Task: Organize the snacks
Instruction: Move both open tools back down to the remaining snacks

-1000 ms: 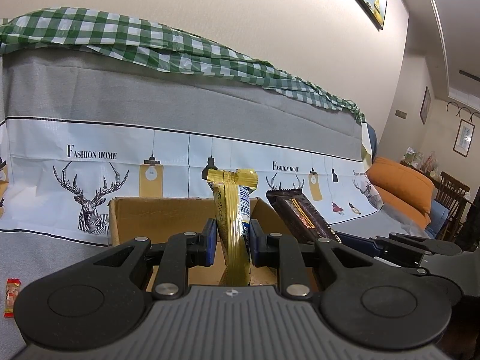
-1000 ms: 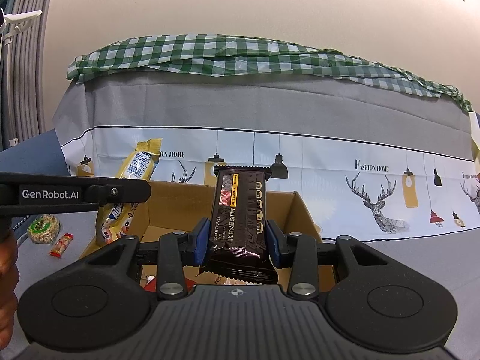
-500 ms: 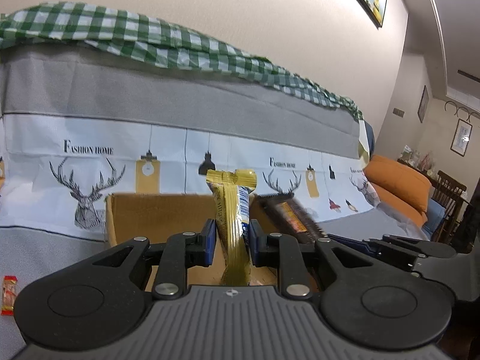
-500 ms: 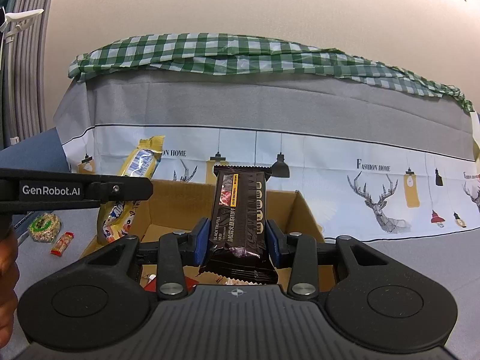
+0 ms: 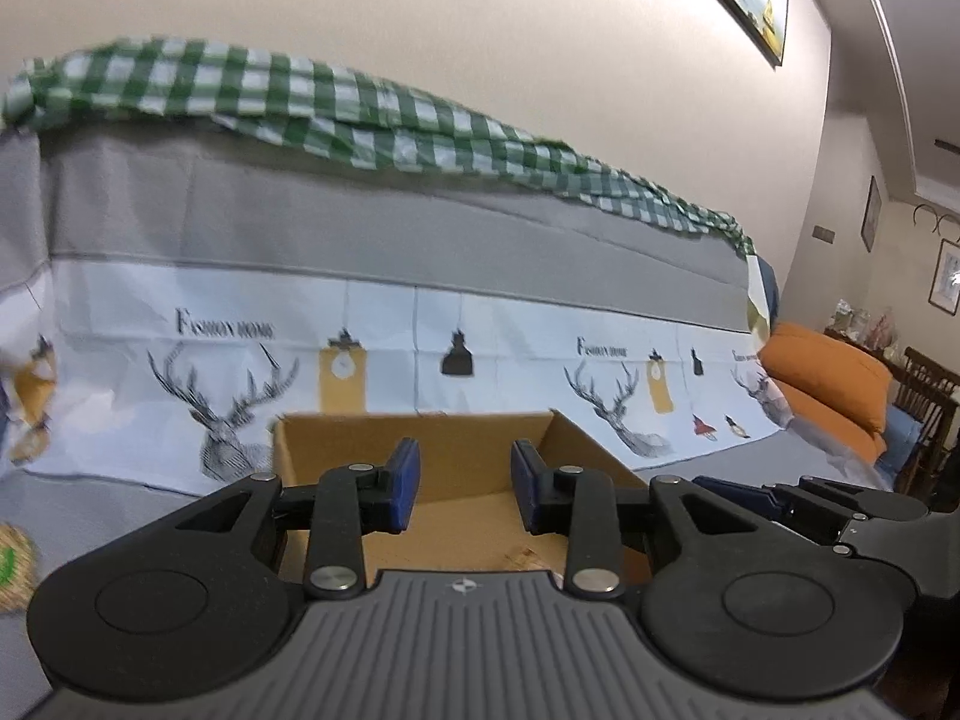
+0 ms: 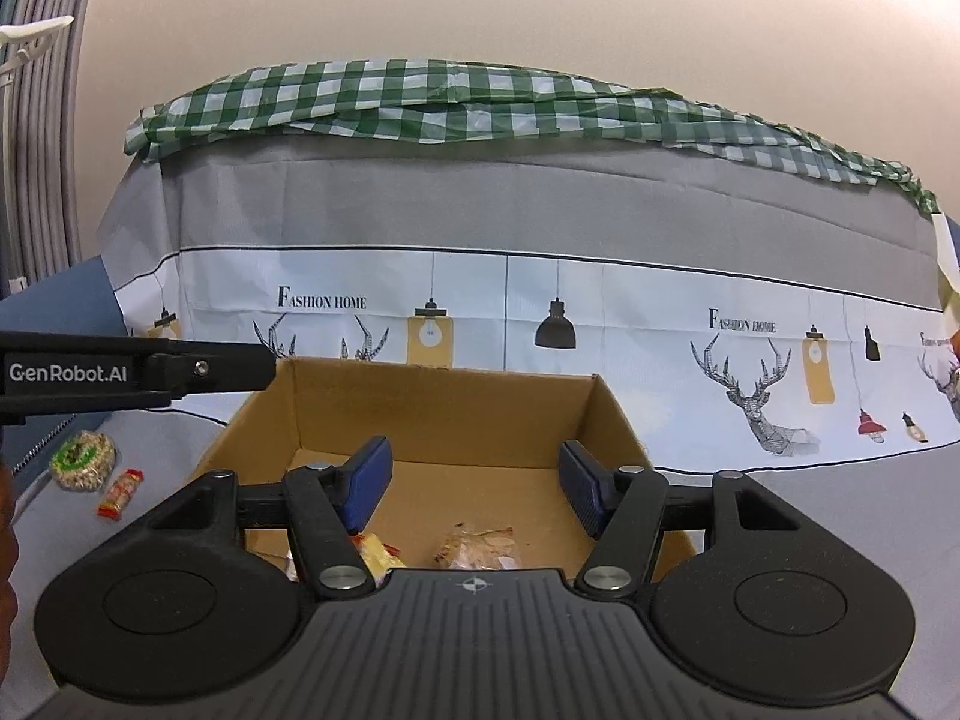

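An open cardboard box (image 6: 444,414) stands on the grey cloth in front of both grippers; it also shows in the left wrist view (image 5: 456,450). My left gripper (image 5: 462,489) is open and empty above the box. My right gripper (image 6: 474,489) is open and empty above the box. Snack packets lie on the box floor: a yellow one (image 6: 378,555) and a clear one with brownish contents (image 6: 480,546). The left gripper's body (image 6: 132,369) crosses the left of the right wrist view. The right gripper (image 5: 840,510) shows at the right of the left wrist view.
A round green-labelled snack (image 6: 81,459) and a small red packet (image 6: 120,492) lie on the cloth left of the box. The round snack also shows in the left wrist view (image 5: 12,558). A sofa back with deer-print cover (image 6: 540,312) rises behind. Orange cushions (image 5: 834,378) lie far right.
Both grippers opened. The yellow bar left my left gripper and the dark chocolate bar left my right gripper; neither bar stands upright in view now.
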A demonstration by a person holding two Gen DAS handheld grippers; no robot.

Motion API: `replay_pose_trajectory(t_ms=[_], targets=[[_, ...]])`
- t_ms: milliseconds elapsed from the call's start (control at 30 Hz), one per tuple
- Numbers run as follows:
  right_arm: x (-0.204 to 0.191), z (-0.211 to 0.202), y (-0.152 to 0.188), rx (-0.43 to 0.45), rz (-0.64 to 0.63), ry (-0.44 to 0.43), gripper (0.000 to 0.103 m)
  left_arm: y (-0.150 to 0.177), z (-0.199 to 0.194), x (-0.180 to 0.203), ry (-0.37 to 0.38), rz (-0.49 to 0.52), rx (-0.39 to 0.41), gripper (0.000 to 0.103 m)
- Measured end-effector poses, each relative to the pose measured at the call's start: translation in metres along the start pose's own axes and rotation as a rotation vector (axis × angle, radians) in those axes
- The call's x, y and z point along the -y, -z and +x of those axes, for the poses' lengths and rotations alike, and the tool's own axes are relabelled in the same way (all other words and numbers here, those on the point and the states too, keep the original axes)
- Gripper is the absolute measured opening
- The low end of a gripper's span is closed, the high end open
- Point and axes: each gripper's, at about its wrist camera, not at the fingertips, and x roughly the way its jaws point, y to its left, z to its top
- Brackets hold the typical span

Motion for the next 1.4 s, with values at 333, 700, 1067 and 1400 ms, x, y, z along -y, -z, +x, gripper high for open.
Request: replay_pose_trajectory(t_ms=[333, 700, 1067, 1400], targets=[[-0.039, -0.003, 0.000, 0.027, -0.024, -0.056, 0.023, 0.004, -0.043, -0.028, -0.033, 0.113, 0.051, 0.021], [-0.087, -0.007, -0.002, 0.050, -0.015, -0.157, 0.015, 0.007, -0.058, -0.076, -0.064, 0.101, -0.084, 0.007], [-0.163, -0.004, 0.001, 0.033, -0.021, -0.321, 0.012, 0.012, -0.026, -0.191, -0.407, -0.001, -0.252, 0.009], [-0.250, 0.042, 0.025, -0.124, -0.088, -0.397, 0.012, 0.006, -0.042, -0.261, -0.566, -0.257, -0.216, 0.012]])
